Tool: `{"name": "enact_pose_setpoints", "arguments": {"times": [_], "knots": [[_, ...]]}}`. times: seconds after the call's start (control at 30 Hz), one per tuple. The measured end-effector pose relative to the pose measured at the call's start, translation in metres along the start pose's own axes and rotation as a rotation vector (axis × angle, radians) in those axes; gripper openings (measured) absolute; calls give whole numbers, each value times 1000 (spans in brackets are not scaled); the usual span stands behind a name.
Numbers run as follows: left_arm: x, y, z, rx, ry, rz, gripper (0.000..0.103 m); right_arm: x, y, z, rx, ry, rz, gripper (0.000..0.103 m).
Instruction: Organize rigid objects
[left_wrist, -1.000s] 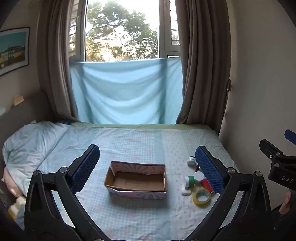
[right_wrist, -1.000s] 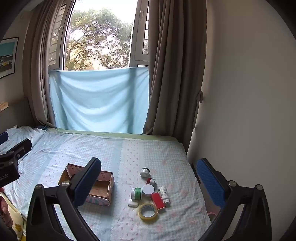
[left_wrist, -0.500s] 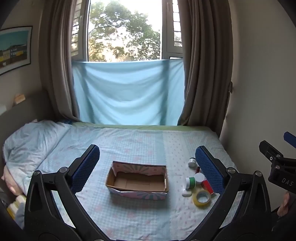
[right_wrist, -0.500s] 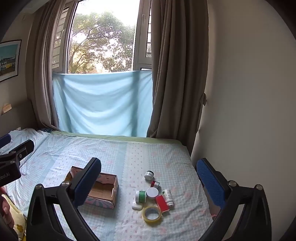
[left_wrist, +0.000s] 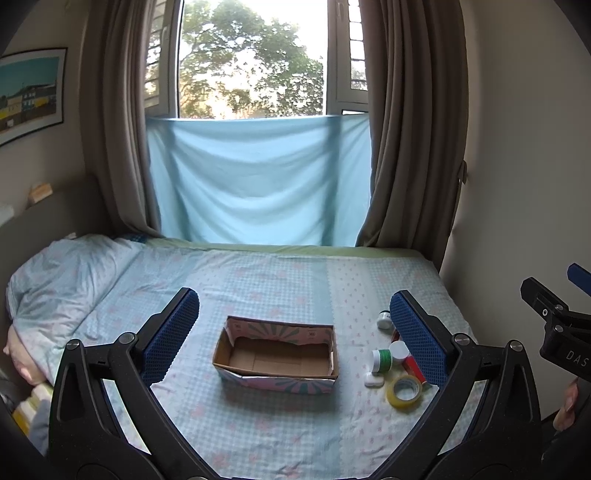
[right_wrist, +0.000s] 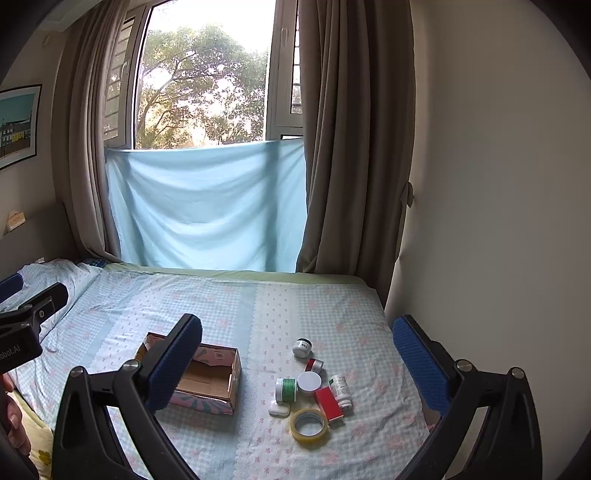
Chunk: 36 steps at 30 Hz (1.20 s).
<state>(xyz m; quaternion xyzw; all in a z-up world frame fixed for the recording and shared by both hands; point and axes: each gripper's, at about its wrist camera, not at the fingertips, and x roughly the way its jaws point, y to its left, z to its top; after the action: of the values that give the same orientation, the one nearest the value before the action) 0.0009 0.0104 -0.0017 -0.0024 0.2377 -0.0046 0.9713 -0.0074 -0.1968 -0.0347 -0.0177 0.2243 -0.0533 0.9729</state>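
An open, empty cardboard box (left_wrist: 277, 356) (right_wrist: 207, 380) lies in the middle of the bed. To its right lies a cluster of small things: a yellow tape roll (right_wrist: 309, 425) (left_wrist: 403, 390), a green-banded jar (right_wrist: 286, 389) (left_wrist: 381, 360), a white-lidded jar (right_wrist: 309, 383), a red box (right_wrist: 328, 403), a white bottle (right_wrist: 340, 389), a small white case (right_wrist: 279, 409), a red cap (right_wrist: 314, 364) and a small white jar (right_wrist: 302, 347) (left_wrist: 384, 319). My left gripper (left_wrist: 293, 338) is open and empty, above the box. My right gripper (right_wrist: 297, 360) is open and empty, above the cluster.
The bed (left_wrist: 280, 280) has a pale blue checked sheet and a pillow (left_wrist: 62, 280) at the left. A wall (right_wrist: 498, 221) borders the bed on the right. Curtains and a blue cloth (left_wrist: 258, 184) hang at the window behind.
Both grippers have moved slightly, so the bed and objects sit a little lower in the right wrist view. Both stay open. Nothing on the bed has moved.
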Motion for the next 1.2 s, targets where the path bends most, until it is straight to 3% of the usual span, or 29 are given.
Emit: {"name": "enact_pose_setpoints", "arguments": {"times": [1.2], "knots": [[-7, 3, -4, 13, 0, -30, 102, -11, 5, -4, 16, -3, -21, 103]]}}
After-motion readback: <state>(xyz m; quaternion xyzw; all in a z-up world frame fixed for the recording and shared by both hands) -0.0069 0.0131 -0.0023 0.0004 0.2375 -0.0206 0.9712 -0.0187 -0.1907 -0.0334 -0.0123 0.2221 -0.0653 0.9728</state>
